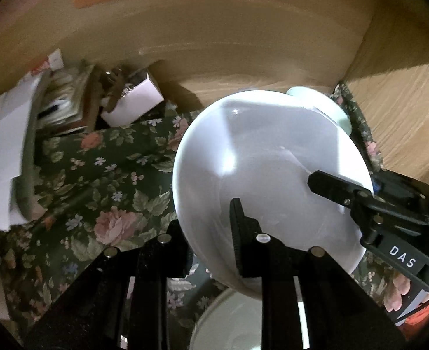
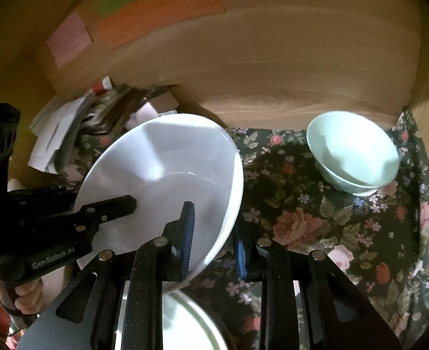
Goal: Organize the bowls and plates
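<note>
A white plate (image 1: 267,180) is held tilted above the floral cloth, between both grippers. My left gripper (image 1: 205,242) has one finger over the plate's face and the other under its rim, shut on it. My right gripper (image 2: 214,233) straddles the plate's (image 2: 162,175) other rim with its blue pads (image 2: 186,230), shut on it. In the right wrist view the left gripper (image 2: 103,208) reaches in from the left; in the left wrist view the right gripper (image 1: 340,188) reaches in from the right. A pale green bowl (image 2: 353,151) stands upright on the cloth at the back right.
A second pale dish (image 2: 191,323) lies below the held plate. Papers and small boxes (image 1: 68,108) are piled at the back left. A wooden wall (image 2: 273,67) with coloured paper sheets closes the back, and a wooden side panel (image 1: 401,110) the right.
</note>
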Tool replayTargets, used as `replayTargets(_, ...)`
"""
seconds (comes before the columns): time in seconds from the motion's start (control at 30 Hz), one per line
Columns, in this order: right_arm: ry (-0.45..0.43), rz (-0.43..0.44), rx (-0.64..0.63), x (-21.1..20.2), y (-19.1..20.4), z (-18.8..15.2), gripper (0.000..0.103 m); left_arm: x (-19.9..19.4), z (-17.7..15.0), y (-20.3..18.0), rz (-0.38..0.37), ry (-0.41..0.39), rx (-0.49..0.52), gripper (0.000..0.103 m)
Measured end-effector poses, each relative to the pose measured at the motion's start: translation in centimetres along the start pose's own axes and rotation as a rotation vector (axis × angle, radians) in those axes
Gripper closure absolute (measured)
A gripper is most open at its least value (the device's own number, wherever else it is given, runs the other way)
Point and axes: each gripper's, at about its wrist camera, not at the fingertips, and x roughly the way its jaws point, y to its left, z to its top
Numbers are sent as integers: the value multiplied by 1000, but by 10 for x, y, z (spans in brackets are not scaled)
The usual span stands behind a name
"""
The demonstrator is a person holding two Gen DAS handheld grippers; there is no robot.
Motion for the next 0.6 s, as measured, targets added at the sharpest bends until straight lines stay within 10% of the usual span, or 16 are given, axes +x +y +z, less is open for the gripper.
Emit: replayTargets(0.6, -77, -3, -54, -55, 44, -20, 81, -74, -46, -3, -2, -99, -35, 81)
